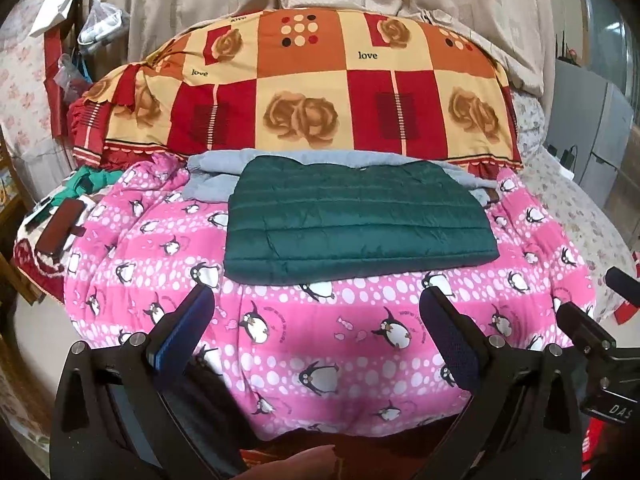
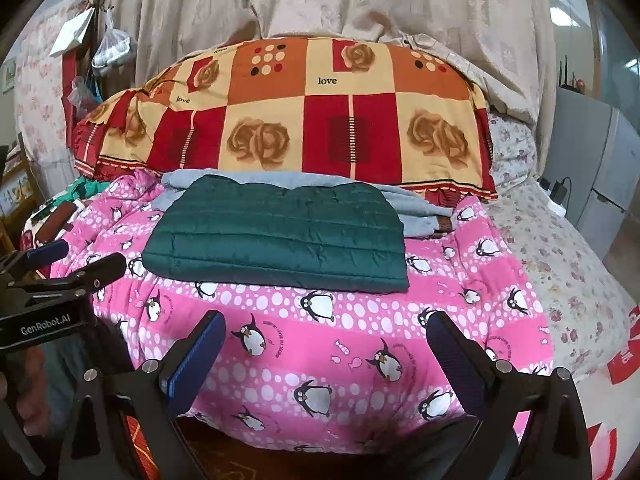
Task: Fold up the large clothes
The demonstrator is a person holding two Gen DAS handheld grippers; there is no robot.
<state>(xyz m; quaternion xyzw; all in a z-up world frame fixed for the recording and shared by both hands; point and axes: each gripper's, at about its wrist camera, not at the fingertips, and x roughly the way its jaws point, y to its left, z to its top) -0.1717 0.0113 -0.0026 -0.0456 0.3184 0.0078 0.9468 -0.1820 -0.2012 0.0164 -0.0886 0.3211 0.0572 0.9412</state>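
Two grippers, left gripper (image 1: 316,312) and right gripper (image 2: 326,334), hang with jaws spread wide and empty over a pink penguin quilt (image 1: 320,340) on the bed. Ahead of both, well apart from the fingers, a folded green quilted jacket (image 1: 356,220) lies flat, overlapping a grey garment (image 1: 212,178) beyond it.

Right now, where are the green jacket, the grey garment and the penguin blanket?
green jacket (image 1: 360,220): left wrist view, middle of its quilted top.
grey garment (image 2: 420,208): right wrist view, part sticking out beside the jacket.
penguin blanket (image 2: 340,344): right wrist view, bare pink stripe.
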